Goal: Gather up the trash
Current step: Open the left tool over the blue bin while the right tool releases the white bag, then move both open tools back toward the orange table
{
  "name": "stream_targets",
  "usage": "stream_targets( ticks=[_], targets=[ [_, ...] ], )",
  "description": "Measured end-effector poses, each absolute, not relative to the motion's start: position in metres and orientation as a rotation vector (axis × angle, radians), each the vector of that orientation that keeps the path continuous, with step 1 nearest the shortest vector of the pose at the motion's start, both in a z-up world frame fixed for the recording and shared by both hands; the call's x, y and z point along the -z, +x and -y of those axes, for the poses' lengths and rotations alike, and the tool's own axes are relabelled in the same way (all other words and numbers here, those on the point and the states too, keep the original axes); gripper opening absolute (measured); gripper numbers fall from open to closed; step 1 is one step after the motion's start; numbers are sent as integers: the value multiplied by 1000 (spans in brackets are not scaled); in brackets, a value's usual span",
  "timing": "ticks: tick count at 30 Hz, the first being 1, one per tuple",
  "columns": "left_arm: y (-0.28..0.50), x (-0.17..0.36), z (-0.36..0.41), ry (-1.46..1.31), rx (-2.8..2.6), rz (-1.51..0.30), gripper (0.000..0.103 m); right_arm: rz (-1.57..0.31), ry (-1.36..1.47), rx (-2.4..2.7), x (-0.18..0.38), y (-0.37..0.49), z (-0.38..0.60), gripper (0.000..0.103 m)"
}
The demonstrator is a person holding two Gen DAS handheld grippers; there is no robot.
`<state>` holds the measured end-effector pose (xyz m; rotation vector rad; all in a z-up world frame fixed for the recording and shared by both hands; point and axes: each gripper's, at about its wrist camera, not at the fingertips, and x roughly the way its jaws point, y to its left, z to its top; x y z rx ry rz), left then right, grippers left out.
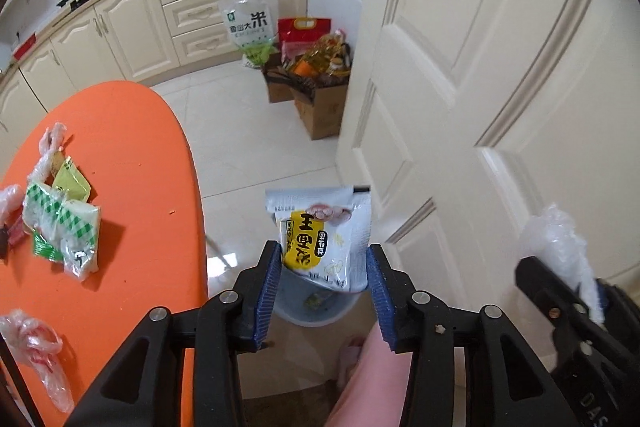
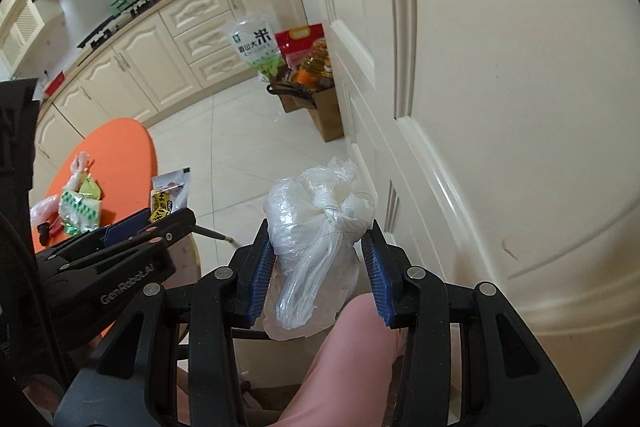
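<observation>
A white and yellow snack packet (image 1: pixel 320 231) stands between the tips of my left gripper (image 1: pixel 323 249), its lower edges touching both blue pads. Directly below sits a pale grey trash bin (image 1: pixel 316 311) with a wrapper inside. My right gripper (image 2: pixel 318 227) is shut on a crumpled clear plastic bag (image 2: pixel 316 223), beside the door. In the left wrist view the right gripper (image 1: pixel 560 291) shows at the right with the plastic bag (image 1: pixel 556 247). The right wrist view shows the left gripper (image 2: pixel 176 221) and the packet (image 2: pixel 170 193) sticking out of it.
An orange table (image 1: pixel 132 155) at the left holds green-checked wrappers (image 1: pixel 60 219) and thin plastic bags (image 1: pixel 32 343). A cream door (image 1: pixel 480 67) is close on the right. Cardboard boxes (image 1: pixel 316 99) with groceries stand on the tiled floor. A person's leg (image 1: pixel 372 379) is below the grippers.
</observation>
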<state>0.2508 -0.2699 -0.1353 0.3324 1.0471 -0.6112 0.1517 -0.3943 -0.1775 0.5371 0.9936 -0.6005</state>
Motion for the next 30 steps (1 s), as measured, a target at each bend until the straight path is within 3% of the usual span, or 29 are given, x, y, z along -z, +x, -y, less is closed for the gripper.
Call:
stream_targets(
  ticks=[12, 22, 24, 26, 30],
  targets=[
    [280, 156, 316, 375, 562, -1098, 43, -1038, 573, 598, 197, 164, 404, 41],
    [269, 132, 262, 319, 511, -1027, 48, -1054, 574, 523, 196, 200, 383, 44],
    [267, 129, 250, 301, 491, -1006, 51, -1058, 558, 504, 195, 208, 376, 60],
    [266, 129, 240, 291, 464, -988, 51, -1044, 533, 487, 190, 212, 368, 67],
    [265, 133, 225, 266, 451, -1005, 51, -1050, 502, 488, 186, 217, 360, 67]
  ],
)
